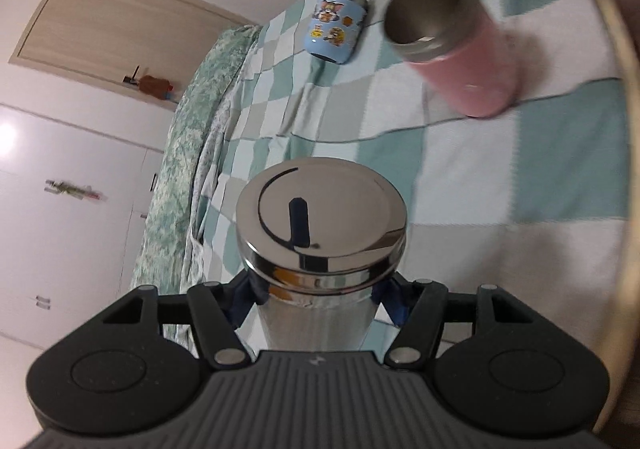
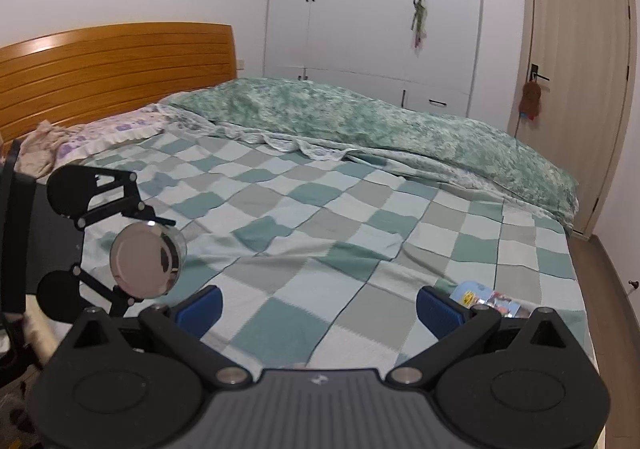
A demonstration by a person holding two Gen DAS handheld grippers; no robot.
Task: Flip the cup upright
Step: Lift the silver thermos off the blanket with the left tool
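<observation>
My left gripper (image 1: 318,295) is shut on a shiny steel cup (image 1: 320,225), its flat mirrored base facing the camera, held in the air above the bed. The same cup (image 2: 146,265) and the left gripper (image 2: 132,249) show at the left of the right wrist view, with the cup lying sideways in the fingers. My right gripper (image 2: 318,309) is open and empty, low over the checked blanket (image 2: 320,233). A pink cup (image 1: 460,49) with a steel rim lies on its side on the blanket. A blue cartoon cup (image 1: 338,29) stands mouth down beyond it.
The blue cartoon cup (image 2: 488,299) sits just behind my right finger. A green duvet (image 2: 380,121) is heaped along the far side of the bed. A wooden headboard (image 2: 112,65), white wardrobe (image 2: 372,9) and door (image 2: 572,89) stand beyond.
</observation>
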